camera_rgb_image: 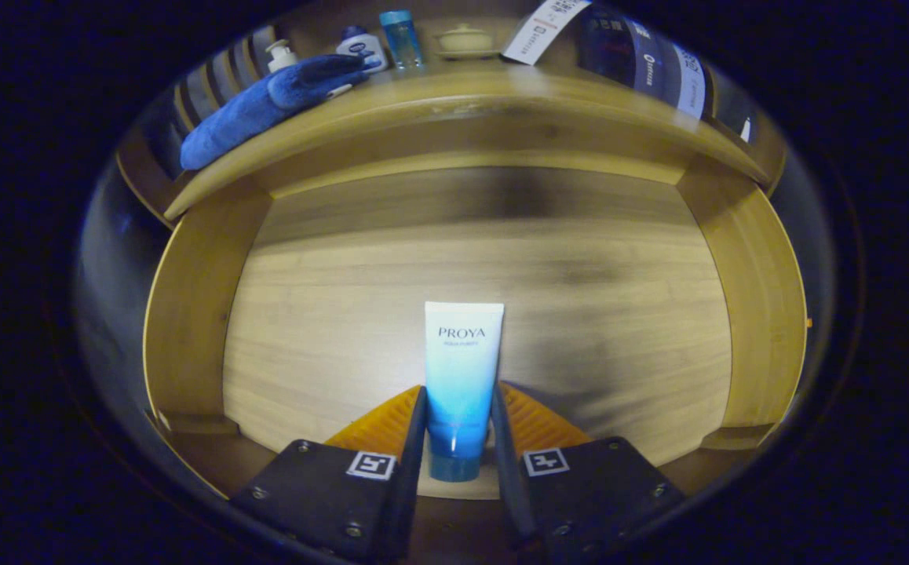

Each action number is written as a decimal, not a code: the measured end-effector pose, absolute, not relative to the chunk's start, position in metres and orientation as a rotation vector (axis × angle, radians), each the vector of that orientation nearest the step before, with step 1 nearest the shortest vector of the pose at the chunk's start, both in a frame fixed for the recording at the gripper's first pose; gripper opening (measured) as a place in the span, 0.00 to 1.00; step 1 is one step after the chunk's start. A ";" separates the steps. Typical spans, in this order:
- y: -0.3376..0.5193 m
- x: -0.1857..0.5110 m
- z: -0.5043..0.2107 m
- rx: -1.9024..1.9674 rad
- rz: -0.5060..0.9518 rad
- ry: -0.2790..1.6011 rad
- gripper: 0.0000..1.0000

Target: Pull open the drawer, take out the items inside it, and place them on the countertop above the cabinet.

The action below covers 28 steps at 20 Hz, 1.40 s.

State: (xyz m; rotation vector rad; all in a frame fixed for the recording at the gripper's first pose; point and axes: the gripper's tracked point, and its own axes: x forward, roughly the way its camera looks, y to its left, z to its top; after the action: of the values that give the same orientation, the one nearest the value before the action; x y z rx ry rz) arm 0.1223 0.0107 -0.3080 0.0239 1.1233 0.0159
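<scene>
1. Drawer [195, 314] contents are coming out one at a time: the gripper [459, 416] is clamping a white-to-blue cosmetic tube [462, 369] between its two fingers, which are pressing against the tube's lower sides near the cap.
2. Cap end is pointing back toward the gripper while the flat crimped end is reaching forward over the drawer floor, likely because the fingers are gripping the narrow body, where the hold is firm.
3. Whether the tube is resting on the floor or lifting just off it cannot be told from this view.
4. Beyond the fingers, the open drawer is showing a pale wooden floor ringed by darker wooden walls, and the tube is the one item showing inside it.
5. Above the drawer, the countertop [501, 94] is already carrying a folded blue towel [266, 106] at one end, with a small white pump bottle [279, 55], a white jar with a blue lid [363, 45], a slim blue bottle [403, 35] and a cream lidded dish [463, 39] standing in a row behind it.
6. Judging by the layout, the bare stretch of countertop beside the towel is offering room for the tube.
</scene>
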 end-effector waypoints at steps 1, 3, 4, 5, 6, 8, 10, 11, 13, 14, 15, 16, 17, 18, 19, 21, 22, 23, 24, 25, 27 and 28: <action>0.012 0.126 -0.302 0.041 0.023 1.082 0.45; 0.016 0.132 -0.287 0.080 0.030 0.996 0.45; 0.017 0.134 -0.277 0.096 0.033 0.955 0.45; 0.016 0.134 -0.265 0.106 0.031 0.910 0.45; 0.016 0.134 -0.253 0.120 0.035 0.867 0.45; 0.016 0.133 -0.226 0.150 0.044 0.788 0.45; 0.012 0.138 -0.200 0.160 0.045 0.695 0.45; 0.008 0.140 -0.187 0.151 0.034 0.653 0.45; 0.002 0.145 -0.157 0.148 0.019 0.568 0.44; 0.002 0.153 -0.142 0.150 0.014 0.526 0.44; 0.000 0.160 -0.130 0.145 0.010 0.488 0.44; -0.002 0.169 -0.120 0.128 0.007 0.467 0.44; -0.004 0.176 -0.112 0.114 -0.004 0.446 0.44; -0.004 0.188 -0.105 0.104 -0.007 0.428 0.44; 0.000 0.200 -0.099 0.091 -0.005 0.413 0.44; 0.003 0.227 -0.097 0.073 -0.009 0.384 0.44; 0.004 0.240 -0.100 0.057 -0.011 0.373 0.44; 0.004 0.251 -0.103 0.042 -0.012 0.365 0.44; 0.004 0.266 -0.107 0.027 -0.018 0.357 0.44; 0.003 0.275 -0.112 0.022 -0.024 0.355 0.44; 0.006 0.293 -0.122 0.045 -0.026 0.358 0.44; 0.005 0.302 -0.126 0.039 -0.032 0.359 0.44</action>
State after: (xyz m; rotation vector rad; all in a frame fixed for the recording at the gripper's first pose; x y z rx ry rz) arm 0.3019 0.0046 -0.1264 0.0391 0.3589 -0.0316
